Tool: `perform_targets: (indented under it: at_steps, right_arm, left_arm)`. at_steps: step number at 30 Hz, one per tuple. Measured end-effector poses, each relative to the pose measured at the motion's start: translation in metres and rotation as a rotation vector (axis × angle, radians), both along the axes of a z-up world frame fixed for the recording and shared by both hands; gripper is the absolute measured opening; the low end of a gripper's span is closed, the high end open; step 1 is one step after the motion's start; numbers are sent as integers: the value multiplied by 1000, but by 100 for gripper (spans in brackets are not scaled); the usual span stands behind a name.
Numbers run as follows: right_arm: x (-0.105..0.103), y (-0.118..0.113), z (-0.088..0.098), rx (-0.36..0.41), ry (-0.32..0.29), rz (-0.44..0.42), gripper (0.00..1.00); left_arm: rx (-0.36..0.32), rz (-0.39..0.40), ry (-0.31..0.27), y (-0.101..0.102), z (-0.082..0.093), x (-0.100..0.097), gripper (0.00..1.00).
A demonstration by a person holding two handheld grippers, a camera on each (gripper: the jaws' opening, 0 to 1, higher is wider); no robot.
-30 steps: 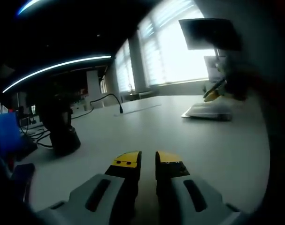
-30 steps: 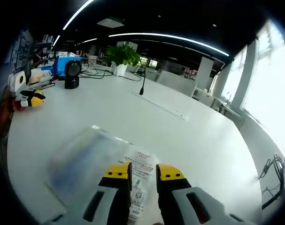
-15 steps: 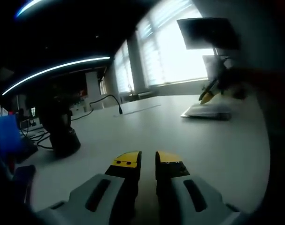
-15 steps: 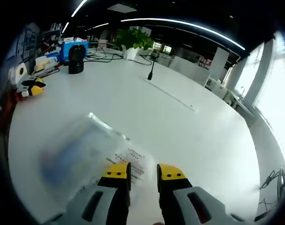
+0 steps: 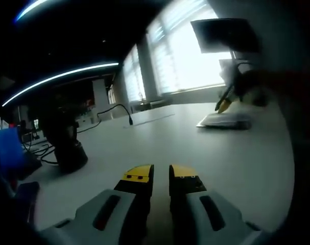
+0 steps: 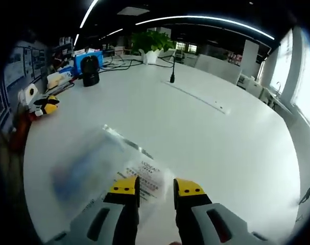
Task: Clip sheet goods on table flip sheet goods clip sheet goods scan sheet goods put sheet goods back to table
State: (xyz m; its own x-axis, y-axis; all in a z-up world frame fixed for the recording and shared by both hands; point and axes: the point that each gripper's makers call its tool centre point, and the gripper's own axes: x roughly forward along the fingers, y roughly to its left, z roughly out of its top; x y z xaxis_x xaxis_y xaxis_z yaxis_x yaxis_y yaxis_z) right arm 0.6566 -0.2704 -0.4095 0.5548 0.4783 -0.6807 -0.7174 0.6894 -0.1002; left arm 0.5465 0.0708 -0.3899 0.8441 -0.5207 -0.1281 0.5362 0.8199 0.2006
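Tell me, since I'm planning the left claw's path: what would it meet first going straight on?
Probably nothing soon. Ahead of the left claw lies bare white tabletop; the dark upright scanner on its round base stands off to the left of that line. Depth is unclear.

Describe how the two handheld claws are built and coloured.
Both look alike. The left claw has two blocky black jaws capped with yellow tips, rising from pale grey housings that each carry a dark elongated slot; small red dots mark its left yellow tip. The right claw has the same yellow tips, black jaws and slotted grey housings. No cables or sleeves are visible on either.
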Motion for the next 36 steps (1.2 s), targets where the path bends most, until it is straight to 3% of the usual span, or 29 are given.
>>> perform_targets:
  at_steps: [4,28,36]
  right_arm:
    - [2,-1,-7,17,40,-5,22]
    - [-6,6,-15,73,93,32,23]
    - [-6,8,-16,56,124,46,23]
  left_arm:
    - [3,1,-1,0,0,0,4]
    - [12,-8,1,-1,-2,-1,4]
    - [2,-4,-2,0,0,0,4]
